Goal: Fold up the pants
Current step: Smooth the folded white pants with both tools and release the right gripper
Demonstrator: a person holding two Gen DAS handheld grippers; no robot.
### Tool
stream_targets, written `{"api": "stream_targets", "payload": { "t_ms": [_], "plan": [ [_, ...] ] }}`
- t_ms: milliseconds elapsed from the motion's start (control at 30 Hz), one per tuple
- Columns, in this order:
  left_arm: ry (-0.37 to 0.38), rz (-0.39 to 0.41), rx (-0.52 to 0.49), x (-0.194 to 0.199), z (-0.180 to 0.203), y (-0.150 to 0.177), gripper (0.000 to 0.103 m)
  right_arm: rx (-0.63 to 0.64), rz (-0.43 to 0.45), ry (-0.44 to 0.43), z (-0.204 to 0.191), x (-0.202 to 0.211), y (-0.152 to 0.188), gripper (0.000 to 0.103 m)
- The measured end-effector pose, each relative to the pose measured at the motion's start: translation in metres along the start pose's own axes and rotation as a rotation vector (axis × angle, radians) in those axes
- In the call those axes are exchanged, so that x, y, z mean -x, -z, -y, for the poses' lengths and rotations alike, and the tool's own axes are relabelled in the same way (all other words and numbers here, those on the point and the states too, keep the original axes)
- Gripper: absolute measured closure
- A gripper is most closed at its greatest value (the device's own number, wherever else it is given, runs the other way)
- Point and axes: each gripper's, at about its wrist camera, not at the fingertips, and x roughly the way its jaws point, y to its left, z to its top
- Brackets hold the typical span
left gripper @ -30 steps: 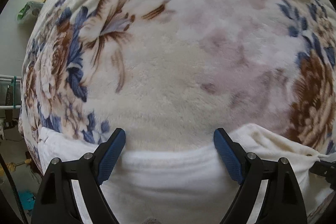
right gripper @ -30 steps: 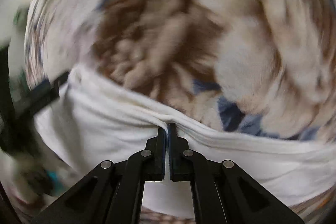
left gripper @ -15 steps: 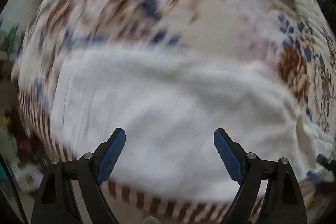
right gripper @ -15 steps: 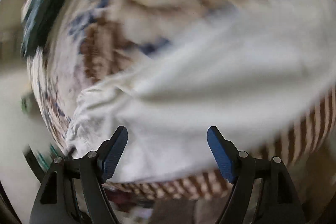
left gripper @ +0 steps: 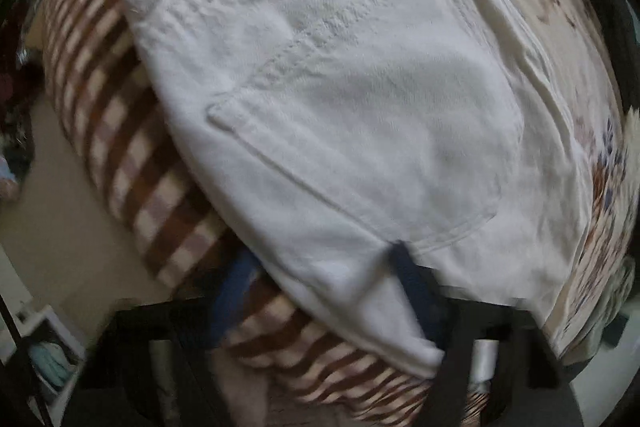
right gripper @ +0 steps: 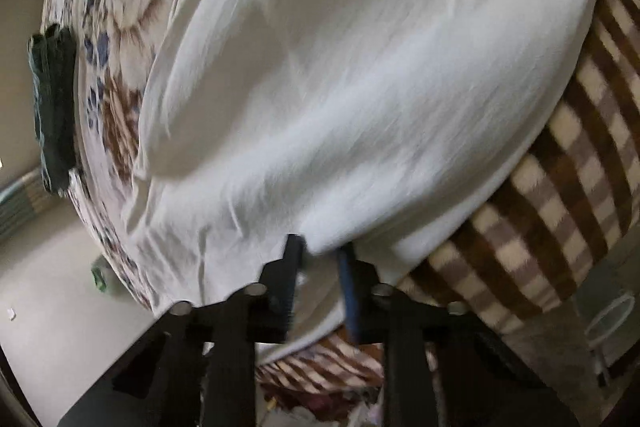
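Observation:
White pants [left gripper: 340, 107] lie on the bed, back pocket [left gripper: 372, 131] facing up in the left wrist view. My left gripper [left gripper: 324, 287] is at their near edge with its jaws wide apart; a corner of the cloth lies between the blurred blue pads. In the right wrist view the pants [right gripper: 360, 87] fill the frame. My right gripper [right gripper: 320, 259] sits at their near edge, jaws narrowed around a fold of the white cloth with a small gap left.
The pants rest on a floral blanket [left gripper: 600, 147] over a brown checked blanket [right gripper: 568, 227] at the bed's edge. A dark green garment [right gripper: 54, 107] lies at the far left. Pale floor [right gripper: 52, 307] is below.
Both grippers have swung down to the near edge of the pants. The right gripper, shut on cloth a second ago, opened wide and now has narrowed around the edge.

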Motion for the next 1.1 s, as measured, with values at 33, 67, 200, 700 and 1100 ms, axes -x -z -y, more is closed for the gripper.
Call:
{"api": "stream_targets", "payload": {
  "t_ms": [33, 67, 200, 700, 1100],
  "plan": [
    [-0.006, 0.015, 0.000, -0.002, 0.007, 0.004, 0.066, -0.008, 0.011, -0.005, 0.002, 0.003, 0.000, 0.095],
    [-0.016, 0.037, -0.010, -0.001, 0.012, 0.004, 0.077, -0.010, 0.016, -0.012, 0.003, 0.005, 0.003, 0.097],
    [-0.037, 0.089, -0.050, 0.017, 0.010, 0.007, 0.089, 0.082, 0.040, -0.002, -0.003, 0.021, 0.020, 0.098],
    [-0.143, 0.199, -0.284, 0.049, 0.009, 0.033, 0.073, 0.149, -0.024, 0.004, 0.017, 0.027, 0.006, 0.083],
    [-0.179, 0.224, -0.593, 0.013, 0.153, 0.078, 0.017, -0.088, 0.429, 0.130, 0.105, 0.124, -0.094, 0.043]
  ]
}}
